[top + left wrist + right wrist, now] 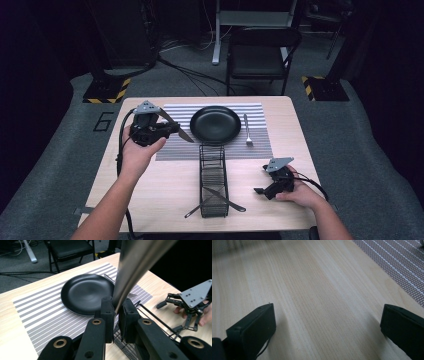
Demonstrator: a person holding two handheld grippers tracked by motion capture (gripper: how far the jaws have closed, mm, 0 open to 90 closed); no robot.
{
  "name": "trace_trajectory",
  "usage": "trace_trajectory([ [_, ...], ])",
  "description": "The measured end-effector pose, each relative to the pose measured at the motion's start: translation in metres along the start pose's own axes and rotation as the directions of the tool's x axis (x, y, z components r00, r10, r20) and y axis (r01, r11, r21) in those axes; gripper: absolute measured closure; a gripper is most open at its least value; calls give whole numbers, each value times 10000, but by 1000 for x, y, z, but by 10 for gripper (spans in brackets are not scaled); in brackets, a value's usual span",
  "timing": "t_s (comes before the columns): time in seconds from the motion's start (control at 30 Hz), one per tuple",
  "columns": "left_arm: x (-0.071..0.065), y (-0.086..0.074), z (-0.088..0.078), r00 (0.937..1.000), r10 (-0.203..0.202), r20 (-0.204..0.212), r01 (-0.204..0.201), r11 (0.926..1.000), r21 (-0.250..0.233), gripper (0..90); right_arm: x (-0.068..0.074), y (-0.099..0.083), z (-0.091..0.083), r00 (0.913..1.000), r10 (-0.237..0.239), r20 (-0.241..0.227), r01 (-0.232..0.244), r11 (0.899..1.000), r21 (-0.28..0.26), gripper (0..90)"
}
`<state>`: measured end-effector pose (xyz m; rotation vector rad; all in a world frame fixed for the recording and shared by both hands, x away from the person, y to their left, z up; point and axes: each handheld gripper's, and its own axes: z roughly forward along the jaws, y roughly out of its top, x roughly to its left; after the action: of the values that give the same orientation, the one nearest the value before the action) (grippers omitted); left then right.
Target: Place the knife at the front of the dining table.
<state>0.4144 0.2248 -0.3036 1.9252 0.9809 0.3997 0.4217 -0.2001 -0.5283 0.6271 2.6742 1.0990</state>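
Observation:
My left gripper [172, 129] is raised over the left part of the striped placemat [175, 150], shut on a metal table knife [181, 132]. In the left gripper view the jaws pinch the knife [130, 272] near their tips, and its blade runs up and out of frame. A black plate [215, 124] lies on the placemat, with a fork [247, 131] just to its right. My right gripper [260, 190] rests low on the table at the front right, its jaws wide apart. In the right gripper view, bare wood lies between them [327, 322].
A black wire basket [213, 175] stands in front of the plate, with two utensils [227, 201] sticking out at its near end. A folding chair [261, 55] stands beyond the far table edge. Cables trail from both grippers.

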Motion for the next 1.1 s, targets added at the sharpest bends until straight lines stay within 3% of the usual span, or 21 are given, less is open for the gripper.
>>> trace_trajectory([
  [0.7,34,-12,30,9955,-472,-819,472,9989,-13,825,0,0,0,10000,0,1,0,10000,-3,0],
  [0.93,52,-26,43,9877,-1016,-1192,1018,9948,-40,825,0,0,0,10000,-31,-12,31,10000,1,0],
  [1.1,63,-38,48,9816,-1121,-1546,1146,9934,77,825,0,0,0,10000,-15,-13,15,10000,2,0],
])
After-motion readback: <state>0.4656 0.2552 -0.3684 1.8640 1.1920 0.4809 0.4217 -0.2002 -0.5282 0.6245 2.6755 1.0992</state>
